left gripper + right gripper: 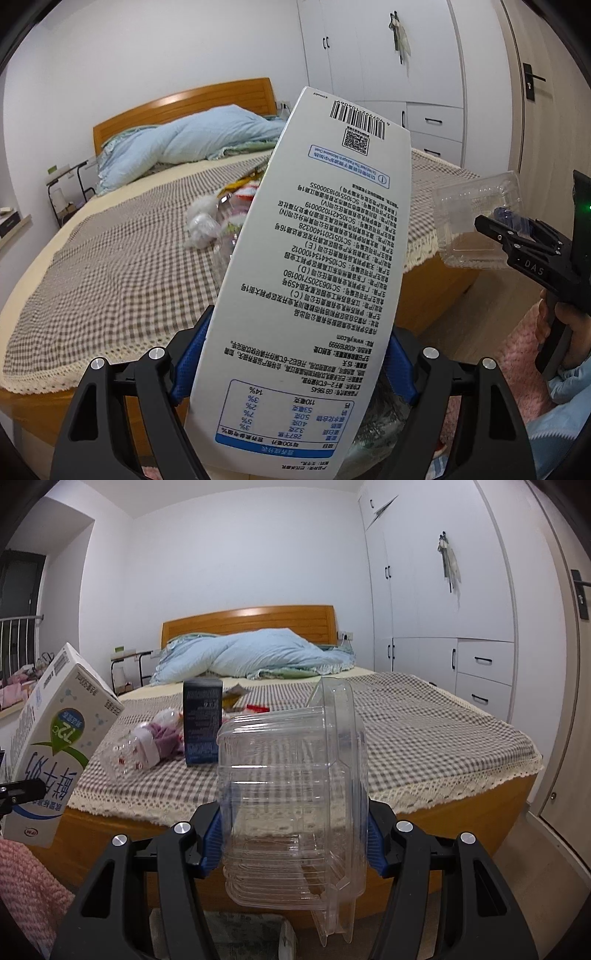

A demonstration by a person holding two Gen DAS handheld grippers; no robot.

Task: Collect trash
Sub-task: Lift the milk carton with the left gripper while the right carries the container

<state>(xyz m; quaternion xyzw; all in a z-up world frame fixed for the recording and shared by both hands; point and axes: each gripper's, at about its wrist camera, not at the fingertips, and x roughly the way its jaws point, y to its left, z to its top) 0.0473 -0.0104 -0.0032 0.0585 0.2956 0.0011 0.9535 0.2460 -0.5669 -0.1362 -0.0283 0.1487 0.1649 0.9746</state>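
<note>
To your far left a small side table (70,184) stands against the wall beside the wooden headboard (251,622), and a pale blue quilt (258,653) lies heaped at the far end of the bed (424,734), whose checked cover reaches to the lace edge nearest you. On that cover, left of centre, more trash waits: a crumpled clear bottle (127,753) lying on its side, a wad of pink and white wrappers (166,734) touching it, a dark carton (202,722) standing upright just right of them, and some red and yellow packets (243,701) farther back. Your milk carton (314,277) blocks most of that pile from the left wrist view. Your left gripper (291,369) is clamped on the milk carton near its lower end, blue pads pressed to both narrow sides, the box tilted with its printed back facing the camera and held in the air in front of the bed's near edge. To the right, your right gripper (293,845) grips a clear plastic clamshell box (291,805) turned on its side, pads squeezing its two faces, its hinged rim hanging below the jaws; it too is held off the bed at the near edge. White wardrobes (443,609) with black handles fill the far right wall, something pale hanging on one door, and a pink fuzzy sleeve (524,350) shows low by your right hand (565,332).
</note>
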